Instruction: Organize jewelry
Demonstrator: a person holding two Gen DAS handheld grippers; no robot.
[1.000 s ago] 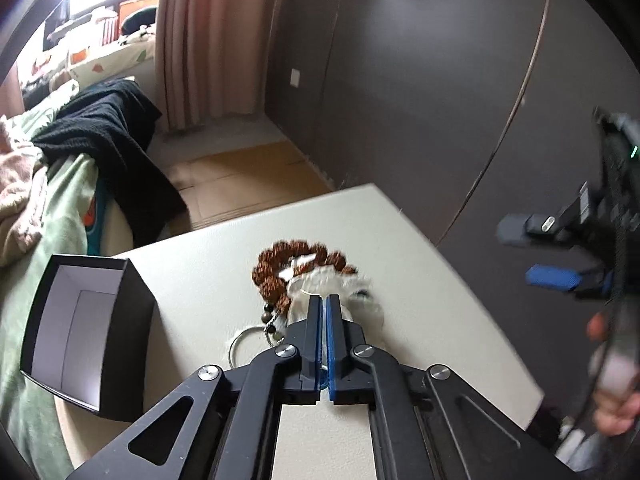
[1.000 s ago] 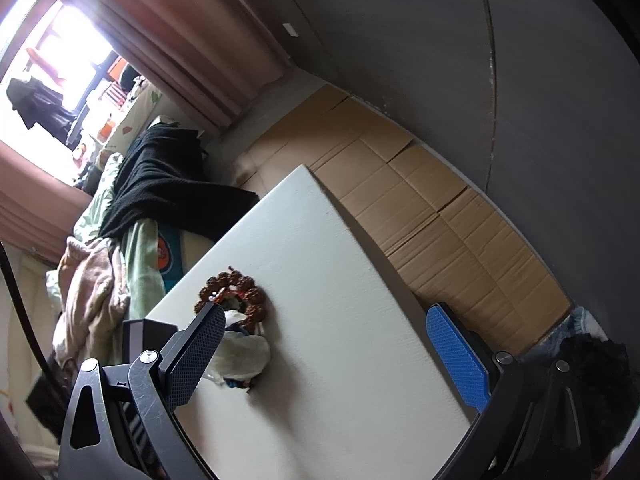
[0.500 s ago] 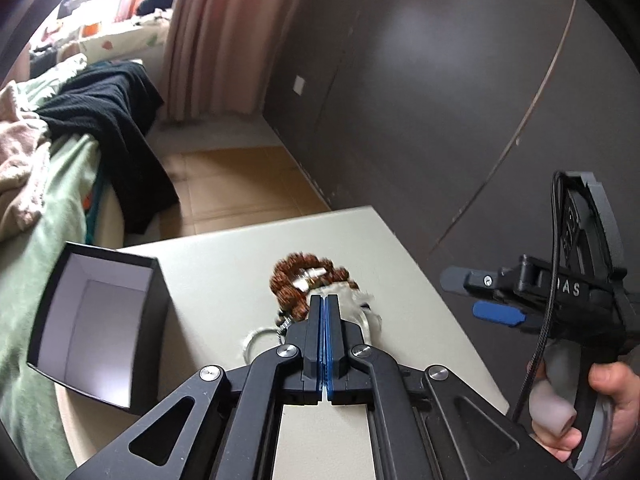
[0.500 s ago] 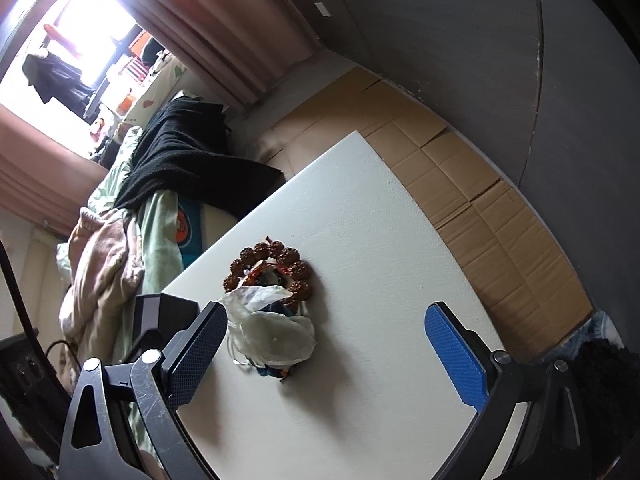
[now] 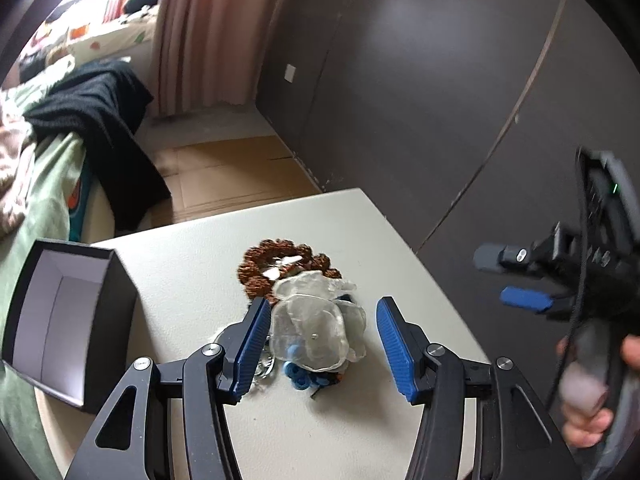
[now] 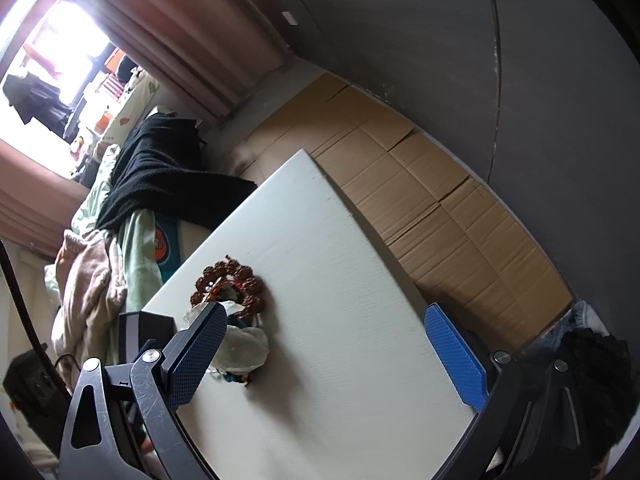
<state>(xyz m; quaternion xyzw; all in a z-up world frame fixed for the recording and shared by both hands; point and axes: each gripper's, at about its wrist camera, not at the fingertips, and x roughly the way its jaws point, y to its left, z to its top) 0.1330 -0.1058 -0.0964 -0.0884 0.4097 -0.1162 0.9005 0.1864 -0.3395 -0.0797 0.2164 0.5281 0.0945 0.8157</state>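
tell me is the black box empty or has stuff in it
Empty as far as shown: the black box lies open, its pale inside bare; the jewelry pile sits on the table beside it.

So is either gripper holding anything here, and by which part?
Nothing is held. The left gripper is opening around the clear plastic pouch, pads not pressing it; the right gripper is open over bare table.

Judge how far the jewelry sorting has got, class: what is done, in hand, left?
Done: nothing; the black box looks empty. In hand: the left gripper, jaws opening, frames the clear pouch without gripping it. Left: the pouch, brown bead bracelet and blue beads lie on the table.
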